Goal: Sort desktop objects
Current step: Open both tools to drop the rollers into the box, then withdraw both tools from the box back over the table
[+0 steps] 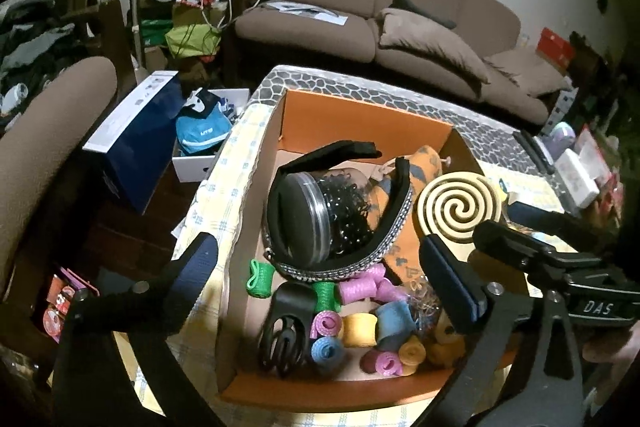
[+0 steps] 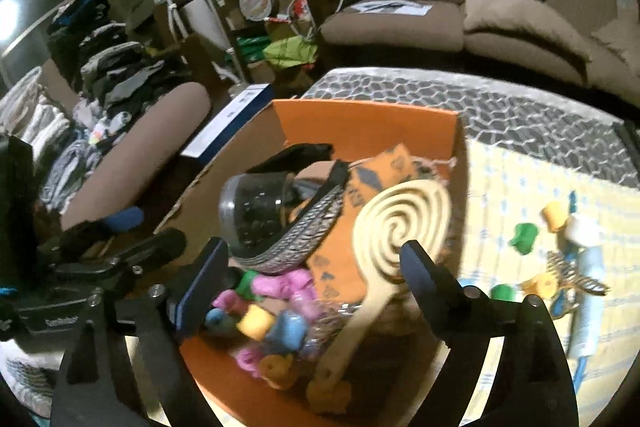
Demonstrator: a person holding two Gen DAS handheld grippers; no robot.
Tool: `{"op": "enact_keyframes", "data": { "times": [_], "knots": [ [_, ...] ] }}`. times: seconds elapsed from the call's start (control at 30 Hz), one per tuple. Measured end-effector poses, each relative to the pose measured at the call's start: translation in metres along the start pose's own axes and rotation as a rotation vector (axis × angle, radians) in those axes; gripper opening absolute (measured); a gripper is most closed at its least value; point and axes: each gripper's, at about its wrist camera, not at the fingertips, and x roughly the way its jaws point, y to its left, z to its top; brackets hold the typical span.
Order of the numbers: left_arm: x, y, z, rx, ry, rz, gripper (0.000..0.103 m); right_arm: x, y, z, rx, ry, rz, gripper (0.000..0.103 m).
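left wrist view: left gripper (image 1: 320, 267) over the orange box (image 1: 360, 115), fingers spread wide, empty, above the black hair clip (image 1: 284, 327). right gripper (image 2: 316, 263) likewise spread, nothing pinched, above the spiral paddle (image 2: 400, 223).

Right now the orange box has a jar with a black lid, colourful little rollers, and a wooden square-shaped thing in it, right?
Nearly. The wooden thing is a round spiral with a handle, not a square; the right wrist view shows it best. The jar and rollers are in the orange box.
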Motion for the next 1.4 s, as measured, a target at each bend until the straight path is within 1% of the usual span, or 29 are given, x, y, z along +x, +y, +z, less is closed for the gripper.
{"op": "enact_keyframes", "data": {
  "times": [0.2, 0.33, 0.43, 0.5, 0.6, 0.7, 0.8, 0.9, 1.0, 1.1, 1.13, 1.17, 1.2, 1.27, 1.33, 1.4],
  "knots": [
    [0.001, -0.009, 0.000, 0.019, 0.003, -0.002, 0.102, 0.000, -0.008, -0.003, 0.005, 0.009, -0.032, 0.091],
    [0.001, -0.015, 0.001, 0.023, 0.000, -0.009, 0.103, -0.005, -0.013, -0.003, 0.000, -0.003, -0.062, 0.099],
    [0.002, -0.022, 0.001, 0.029, -0.001, -0.017, 0.103, -0.010, -0.020, -0.003, 0.013, -0.006, -0.059, 0.101],
    [0.003, -0.027, 0.001, 0.034, 0.000, -0.027, 0.103, -0.013, -0.025, -0.004, 0.019, -0.006, -0.063, 0.101],
    [0.002, -0.037, 0.001, 0.029, -0.007, -0.065, 0.103, -0.019, -0.039, -0.004, 0.030, -0.005, -0.066, 0.101],
    [0.002, -0.051, 0.002, 0.030, -0.018, -0.099, 0.103, -0.031, -0.062, -0.003, 0.069, -0.020, -0.080, 0.101],
    [0.002, -0.065, 0.001, 0.038, -0.024, -0.119, 0.103, -0.045, -0.094, -0.005, 0.138, -0.038, -0.082, 0.101],
    [0.004, -0.077, -0.001, 0.055, -0.019, -0.127, 0.103, -0.056, -0.131, -0.012, 0.230, -0.053, -0.074, 0.101],
    [0.006, -0.087, -0.002, 0.069, -0.015, -0.127, 0.103, -0.060, -0.159, -0.021, 0.302, -0.047, -0.062, 0.100],
    [0.008, -0.093, -0.002, 0.074, -0.012, -0.128, 0.103, -0.056, -0.171, -0.028, 0.327, -0.025, -0.057, 0.093],
    [0.008, -0.095, -0.002, 0.076, -0.012, -0.129, 0.103, -0.053, -0.172, -0.030, 0.328, -0.014, -0.050, 0.089],
    [0.008, -0.096, -0.002, 0.077, -0.013, -0.131, 0.103, -0.049, -0.170, -0.030, 0.328, -0.003, -0.038, 0.082],
    [0.009, -0.096, -0.003, 0.078, -0.013, -0.131, 0.103, -0.044, -0.168, -0.031, 0.328, 0.009, -0.024, 0.078],
    [0.009, -0.097, -0.003, 0.081, -0.013, -0.129, 0.103, -0.034, -0.163, -0.031, 0.325, 0.035, 0.001, 0.065],
    [0.009, -0.097, -0.003, 0.080, -0.012, -0.129, 0.103, -0.025, -0.157, -0.032, 0.309, 0.054, 0.012, 0.060],
    [0.009, -0.096, -0.003, 0.076, -0.012, -0.128, 0.103, -0.015, -0.151, -0.034, 0.287, 0.070, 0.014, 0.059]
  ]
}}
